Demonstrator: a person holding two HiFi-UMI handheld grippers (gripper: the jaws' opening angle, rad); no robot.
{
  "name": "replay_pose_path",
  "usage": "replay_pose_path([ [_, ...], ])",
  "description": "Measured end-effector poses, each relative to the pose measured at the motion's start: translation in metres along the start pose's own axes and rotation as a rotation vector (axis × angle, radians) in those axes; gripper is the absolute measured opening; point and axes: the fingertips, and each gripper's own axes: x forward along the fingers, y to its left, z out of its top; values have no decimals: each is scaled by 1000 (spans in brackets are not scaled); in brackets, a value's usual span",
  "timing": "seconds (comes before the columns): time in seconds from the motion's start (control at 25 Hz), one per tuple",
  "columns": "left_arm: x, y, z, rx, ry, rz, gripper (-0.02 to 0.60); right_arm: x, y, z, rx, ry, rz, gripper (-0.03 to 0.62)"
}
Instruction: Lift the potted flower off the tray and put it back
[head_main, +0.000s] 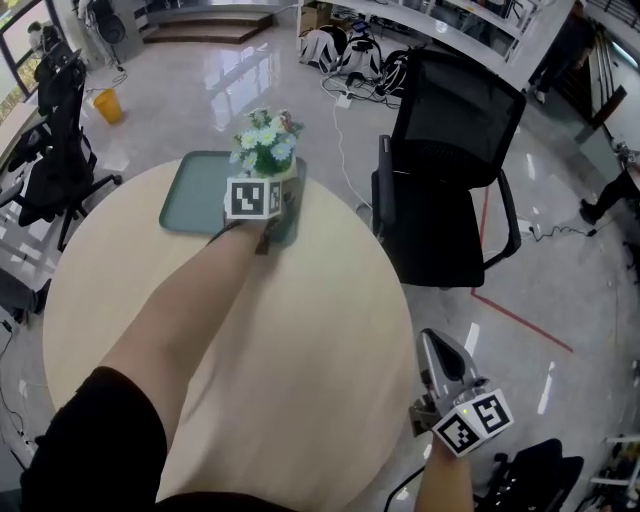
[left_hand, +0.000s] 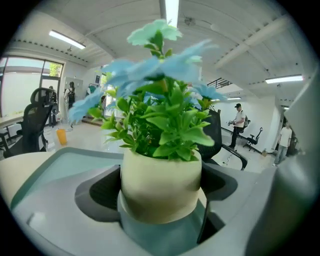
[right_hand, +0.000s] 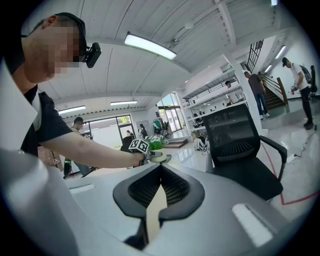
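The potted flower (head_main: 266, 148), a cream pot (left_hand: 161, 185) with green leaves and pale blue blooms, stands upright at the right end of the teal tray (head_main: 195, 190). My left gripper (head_main: 267, 176) reaches over the round table to it. In the left gripper view (left_hand: 161, 200) the pot fills the gap between the two black pads (left_hand: 97, 192), which lie against its sides. The teal tray (left_hand: 75, 160) shows under and behind the pot. My right gripper (head_main: 432, 345) hangs off the table's right edge, jaws together and empty (right_hand: 159, 167).
The round light-wood table (head_main: 300, 330) carries only the tray. A black office chair (head_main: 450, 150) stands close to its right side, more black chairs (head_main: 55, 150) at the left. People (left_hand: 239, 122) stand far off in the room.
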Motion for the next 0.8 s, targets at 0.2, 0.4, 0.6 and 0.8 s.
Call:
replay_pose_path([
  [0.2,-28,2,20,4,-28,-27,489,-2,23,16,-19,-1,12,15],
  [0.4,-63,18,43,8,-60,-25,489,-4,49,31,-40,-3,30,15],
  [0.6,-101,47,69,-2,-100,0,488,0,76,50,-69,-12,54,14],
  [0.8,-153,91,88,-8,-132,41,488,7,115,65,-90,-13,90,15],
])
